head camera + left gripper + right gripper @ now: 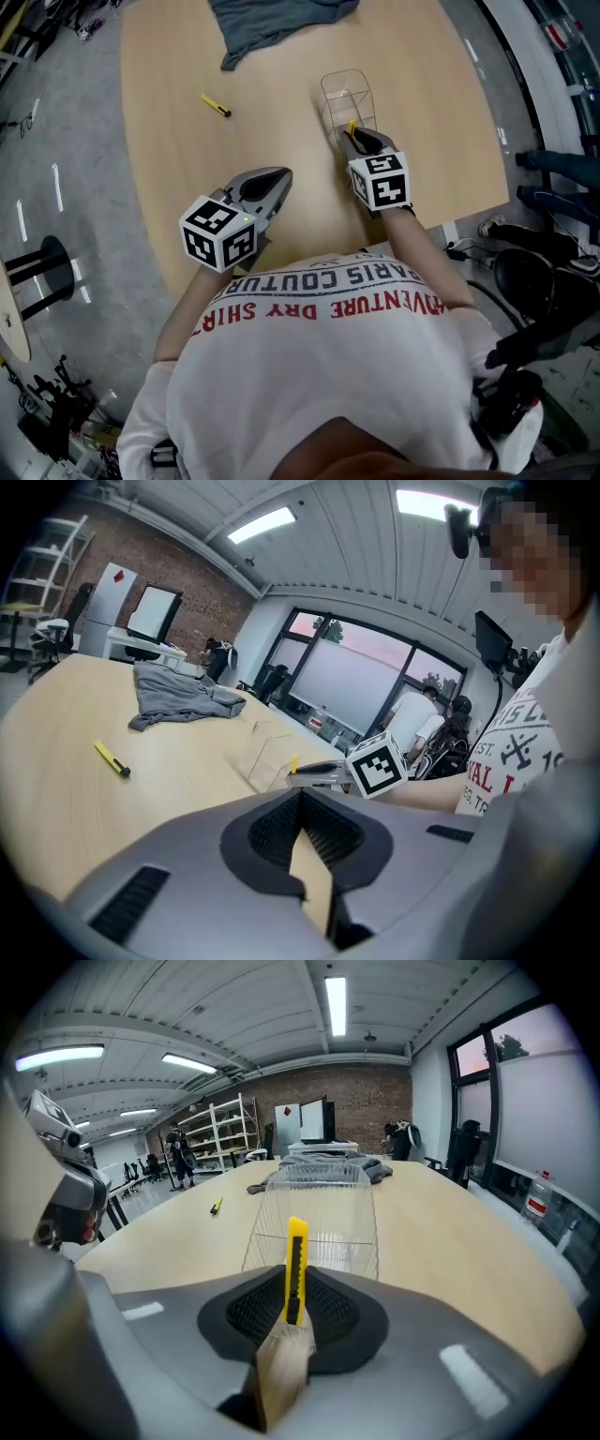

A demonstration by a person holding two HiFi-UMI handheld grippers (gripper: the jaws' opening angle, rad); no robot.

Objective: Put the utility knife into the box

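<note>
My right gripper (293, 1312) is shut on a yellow utility knife (295, 1265), which sticks up between the jaws; in the head view the right gripper (361, 141) holds the knife (352, 127) just at the near edge of the clear plastic box (348, 97). The box (316, 1206) stands right in front of the jaws, nothing visible in it. A second yellow utility knife (216, 105) lies on the table to the left. My left gripper (265, 187) hovers over the near table; its jaws (302, 841) are closed together with nothing between them.
A grey cloth (272, 23) lies crumpled at the far side of the round wooden table (169, 169). The table's near edge is close to the person's body. Chairs and floor clutter surround the table; people stand by the windows in the left gripper view.
</note>
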